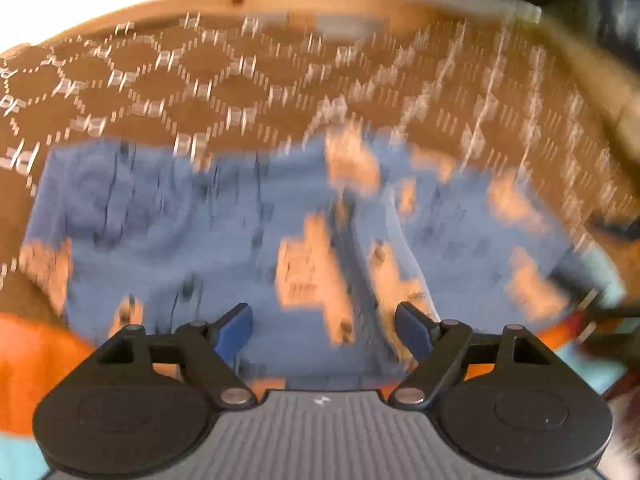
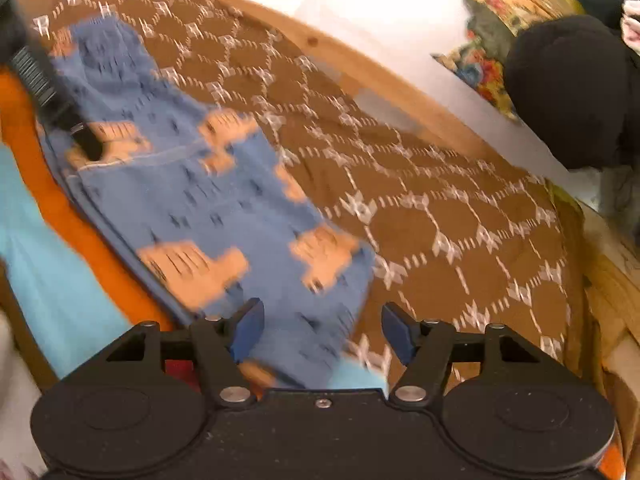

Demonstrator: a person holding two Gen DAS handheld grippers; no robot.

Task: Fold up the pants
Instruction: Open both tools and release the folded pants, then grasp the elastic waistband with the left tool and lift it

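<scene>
Showing no readable writing — pants (image 2: 224, 208)

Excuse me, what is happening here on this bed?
A person with a two-finger gripper in each hand is folding small blue pants with orange patches, which lie on a brown patterned bedspread. The left gripper and the right gripper are both open over the pants and hold nothing.
</scene>
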